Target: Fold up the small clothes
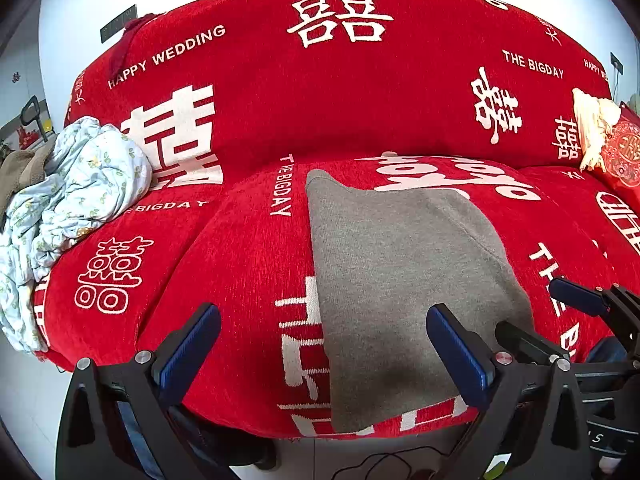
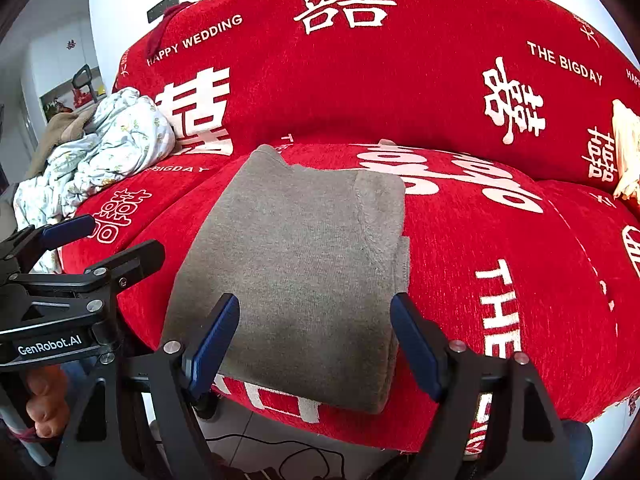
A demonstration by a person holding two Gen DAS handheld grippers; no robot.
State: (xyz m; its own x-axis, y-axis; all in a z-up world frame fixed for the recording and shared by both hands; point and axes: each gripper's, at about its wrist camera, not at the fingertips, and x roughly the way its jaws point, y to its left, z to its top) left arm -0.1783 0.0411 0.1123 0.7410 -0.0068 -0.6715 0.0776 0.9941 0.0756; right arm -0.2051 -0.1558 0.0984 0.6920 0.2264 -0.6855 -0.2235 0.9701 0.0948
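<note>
- Grey knit garment [image 1: 400, 280], folded into a rough rectangle, flat on the red sofa cover [image 1: 248, 264] in the left wrist view, its near edge at the front lip of the seat cushion.
- Left gripper [image 1: 324, 352] low in that view, jaws spread wide, nothing between them; blue pads [image 1: 456, 348] above the garment's near left part and the bare cover beside it; contact with the cloth not clear.
- At the far right of the same view, right gripper [image 1: 560, 316] seen from the side, jaws apart.
- Crumpled pale floral cloth [image 1: 72, 200] piled on the left seat, against the backrest.
- Cream cloth [image 1: 592, 128] and a red embroidered cushion [image 1: 624, 152] at the right end of the sofa.
- Grey again in the right wrist view: the folded garment [image 2: 296, 272] in the middle of the seat, an upper layer doubled over at its far right corner.
- Right gripper [image 2: 316, 344] wide open, empty, straddling the garment's near edge.
- Left gripper [image 2: 104, 240] at the left edge, jaws parted, with the person's fingers [image 2: 44, 404] round its handle below.
- Floral cloth [image 2: 112, 148] heaped at the back left.
</note>
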